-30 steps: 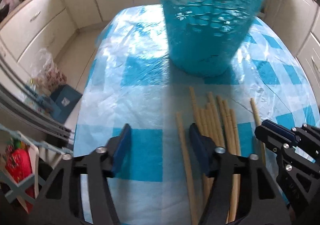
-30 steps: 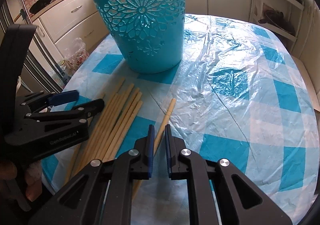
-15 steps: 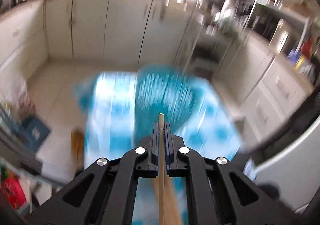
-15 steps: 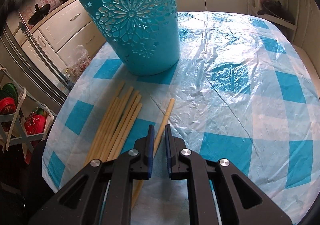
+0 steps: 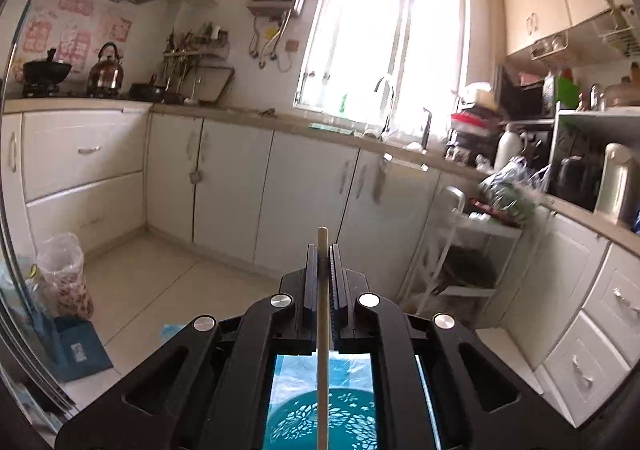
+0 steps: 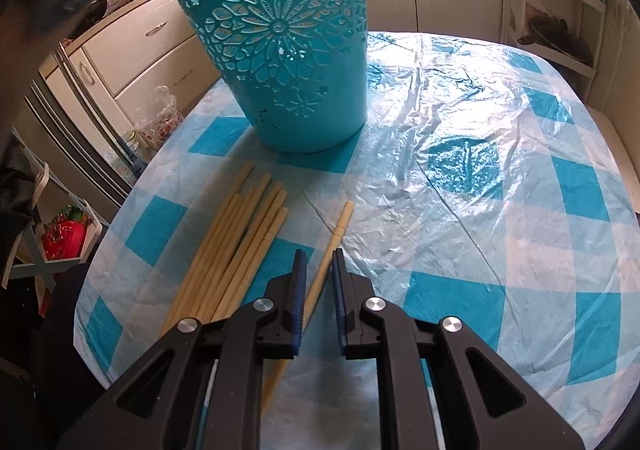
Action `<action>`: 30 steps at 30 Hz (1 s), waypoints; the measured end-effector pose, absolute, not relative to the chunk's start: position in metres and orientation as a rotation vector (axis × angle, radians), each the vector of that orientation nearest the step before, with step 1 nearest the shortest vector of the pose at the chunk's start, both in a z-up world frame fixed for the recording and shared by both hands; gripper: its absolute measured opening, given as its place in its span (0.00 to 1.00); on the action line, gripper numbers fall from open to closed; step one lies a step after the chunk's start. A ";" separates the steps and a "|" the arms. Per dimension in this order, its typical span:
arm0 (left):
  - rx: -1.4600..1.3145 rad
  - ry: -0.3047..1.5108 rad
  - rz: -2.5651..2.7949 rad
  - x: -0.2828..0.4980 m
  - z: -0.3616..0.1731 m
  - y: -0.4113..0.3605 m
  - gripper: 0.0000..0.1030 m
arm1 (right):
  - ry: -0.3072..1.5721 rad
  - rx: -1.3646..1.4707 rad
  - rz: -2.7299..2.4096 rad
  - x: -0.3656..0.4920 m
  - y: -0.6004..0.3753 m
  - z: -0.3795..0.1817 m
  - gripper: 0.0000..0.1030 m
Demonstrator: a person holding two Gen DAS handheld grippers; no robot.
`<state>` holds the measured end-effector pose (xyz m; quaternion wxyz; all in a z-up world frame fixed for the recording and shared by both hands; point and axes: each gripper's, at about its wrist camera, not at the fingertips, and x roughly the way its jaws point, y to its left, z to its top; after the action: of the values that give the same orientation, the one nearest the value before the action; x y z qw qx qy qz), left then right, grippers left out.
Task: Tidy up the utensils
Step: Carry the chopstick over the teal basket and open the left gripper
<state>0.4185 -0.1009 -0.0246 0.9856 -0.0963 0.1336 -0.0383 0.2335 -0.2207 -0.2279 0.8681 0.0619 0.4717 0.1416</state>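
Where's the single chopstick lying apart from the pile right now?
In the right wrist view, the lone chopstick lies on the table just right of the pile, running between the opening right gripper's jaws.

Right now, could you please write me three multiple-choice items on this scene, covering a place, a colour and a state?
1. Where does the single chopstick on the table lie?
A. inside the basket
B. right of the chopstick bundle
C. on the floor

2. What colour is the basket?
A. red
B. white
C. turquoise

3. What is the left hand-held gripper doing?
A. clamping one chopstick
B. standing wide open
C. gripping the basket rim

Answers: 1 B, it lies apart, beside the bundle; 2 C, its patterned wall is turquoise; 3 A, the stick runs between the closed pads.
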 end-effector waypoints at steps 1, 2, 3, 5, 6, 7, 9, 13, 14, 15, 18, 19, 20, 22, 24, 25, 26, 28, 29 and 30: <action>-0.182 0.277 -0.067 0.423 -0.032 -0.104 0.05 | 0.987 0.129 0.299 0.234 -0.220 -0.228 0.15; -0.175 0.286 -0.066 0.425 -0.038 -0.108 0.05 | 0.987 0.127 0.301 0.235 -0.220 -0.228 0.16; -0.173 0.303 -0.069 0.429 -0.044 -0.108 0.05 | 0.987 0.124 0.302 0.235 -0.219 -0.228 0.17; -0.165 0.327 -0.065 0.434 -0.055 -0.109 0.05 | 0.987 0.118 0.303 0.235 -0.218 -0.228 0.17; -0.157 0.336 -0.064 0.433 -0.058 -0.108 0.05 | 0.987 0.118 0.304 0.236 -0.218 -0.228 0.17; -0.149 0.344 -0.061 0.433 -0.062 -0.109 0.05 | 0.987 0.118 0.304 0.235 -0.218 -0.228 0.17; -0.138 0.364 -0.063 0.430 -0.068 -0.108 0.05 | 0.987 0.117 0.303 0.236 -0.218 -0.228 0.17; -0.103 0.419 -0.070 0.428 -0.083 -0.109 0.06 | 0.984 0.105 0.307 0.235 -0.215 -0.228 0.20; -0.091 0.437 -0.076 0.427 -0.086 -0.109 0.06 | 0.984 0.102 0.307 0.235 -0.214 -0.227 0.22; -0.080 0.455 -0.080 0.426 -0.091 -0.109 0.08 | 0.982 0.096 0.308 0.235 -0.213 -0.227 0.22; -0.069 0.497 -0.090 0.417 -0.099 -0.106 0.25 | 0.982 0.086 0.312 0.234 -0.212 -0.227 0.24; -0.071 0.498 -0.086 0.411 -0.099 -0.102 0.40 | 0.983 0.086 0.312 0.234 -0.213 -0.227 0.24; -0.073 0.491 -0.077 0.405 -0.098 -0.098 0.49 | 0.988 0.093 0.312 0.234 -0.214 -0.227 0.24; -0.083 0.458 -0.048 0.383 -0.095 -0.085 0.69 | 0.996 0.107 0.310 0.232 -0.217 -0.227 0.24; -0.087 0.431 -0.042 0.363 -0.094 -0.073 0.76 | 1.004 0.128 0.305 0.230 -0.221 -0.227 0.24; -0.088 0.418 -0.035 0.353 -0.094 -0.068 0.81 | 1.009 0.141 0.300 0.230 -0.223 -0.227 0.24; -0.091 0.407 -0.025 0.344 -0.096 -0.062 0.82 | 1.013 0.156 0.293 0.229 -0.224 -0.227 0.24; -0.100 0.399 -0.006 0.328 -0.104 -0.050 0.85 | 1.018 0.169 0.277 0.229 -0.224 -0.227 0.24; -0.107 0.405 0.004 0.322 -0.112 -0.043 0.85 | 1.020 0.165 0.267 0.230 -0.223 -0.227 0.24; -0.113 0.412 0.009 0.319 -0.117 -0.039 0.85 | 1.022 0.154 0.254 0.231 -0.220 -0.226 0.24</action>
<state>0.3191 -0.0390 -0.1168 0.9772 -0.0561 0.2045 0.0044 0.2306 -0.2204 -0.2263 0.8618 0.0733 0.4871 0.1212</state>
